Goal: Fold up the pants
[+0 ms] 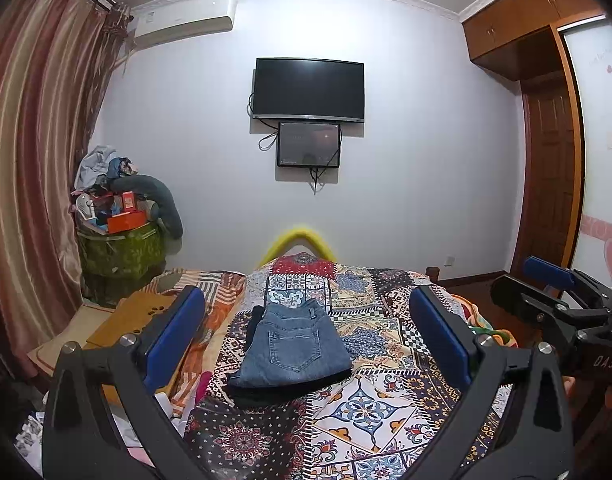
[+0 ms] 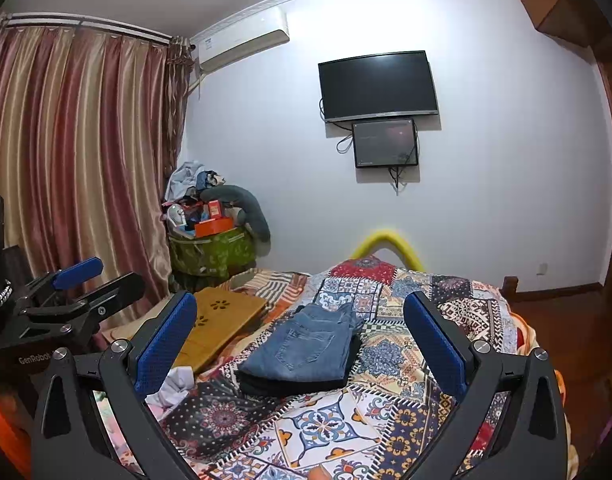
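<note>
- The pants, blue denim with a back pocket facing up, lie folded into a compact stack on the patchwork bedspread, roughly in the middle of the bed.
- A darker, near-black layer shows under the denim along the stack's near edge and its left side; whether it is part of the same garment cannot be told.
- The left hand-held gripper hangs above the near part of the bed with its blue-padded fingers spread wide apart, gripping nothing; the pants sit between them in its view, well clear of both pads.
- The right hand-held gripper is likewise spread wide and empty, with the folded pants seen between its fingers and untouched.
- Each hand-held gripper appears at the edge of the other's view: the right one at the far right of the left wrist view, the left one at the far left of the right wrist view.
- A tan wooden board with small cut-out holes lies on the bed to the left of the pants, apart from them.
- A crumpled pale cloth lies near the bed's left edge, close to the right hand-held gripper's left finger in its view.
- On the far wall hang a dark television and a smaller screen just below it.
- A striped curtain covers the left side, with a green basket heaped with clutter beside it.
</note>
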### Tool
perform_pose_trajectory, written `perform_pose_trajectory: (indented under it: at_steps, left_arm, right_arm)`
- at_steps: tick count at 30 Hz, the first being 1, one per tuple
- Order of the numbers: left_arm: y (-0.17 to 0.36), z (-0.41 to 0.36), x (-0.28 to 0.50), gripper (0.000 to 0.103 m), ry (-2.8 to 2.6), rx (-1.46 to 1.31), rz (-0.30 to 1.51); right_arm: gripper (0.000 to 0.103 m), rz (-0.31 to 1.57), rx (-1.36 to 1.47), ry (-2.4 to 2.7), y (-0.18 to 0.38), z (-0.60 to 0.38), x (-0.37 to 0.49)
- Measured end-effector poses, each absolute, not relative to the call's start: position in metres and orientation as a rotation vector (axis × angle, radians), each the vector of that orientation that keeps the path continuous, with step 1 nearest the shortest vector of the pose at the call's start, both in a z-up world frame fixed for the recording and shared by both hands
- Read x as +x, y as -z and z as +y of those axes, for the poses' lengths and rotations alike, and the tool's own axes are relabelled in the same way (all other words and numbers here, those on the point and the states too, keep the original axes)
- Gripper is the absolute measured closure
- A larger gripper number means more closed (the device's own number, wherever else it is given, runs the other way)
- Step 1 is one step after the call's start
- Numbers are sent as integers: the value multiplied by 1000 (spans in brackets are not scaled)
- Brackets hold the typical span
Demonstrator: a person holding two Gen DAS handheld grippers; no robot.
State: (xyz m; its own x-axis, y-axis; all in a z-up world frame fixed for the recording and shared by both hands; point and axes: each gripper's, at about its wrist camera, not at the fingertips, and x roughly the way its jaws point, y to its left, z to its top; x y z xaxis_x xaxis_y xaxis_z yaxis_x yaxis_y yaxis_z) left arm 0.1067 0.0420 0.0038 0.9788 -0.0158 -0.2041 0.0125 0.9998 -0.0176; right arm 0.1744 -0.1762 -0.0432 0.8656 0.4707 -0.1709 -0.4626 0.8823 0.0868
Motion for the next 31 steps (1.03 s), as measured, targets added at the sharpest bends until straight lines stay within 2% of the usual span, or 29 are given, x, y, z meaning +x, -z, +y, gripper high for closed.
perform_pose_trajectory:
  at_steps: [31]
  left_arm:
    - [1,42,106,0,56,-28,223]
  right_arm:
    - [0,203,59,-483,47,-175,176]
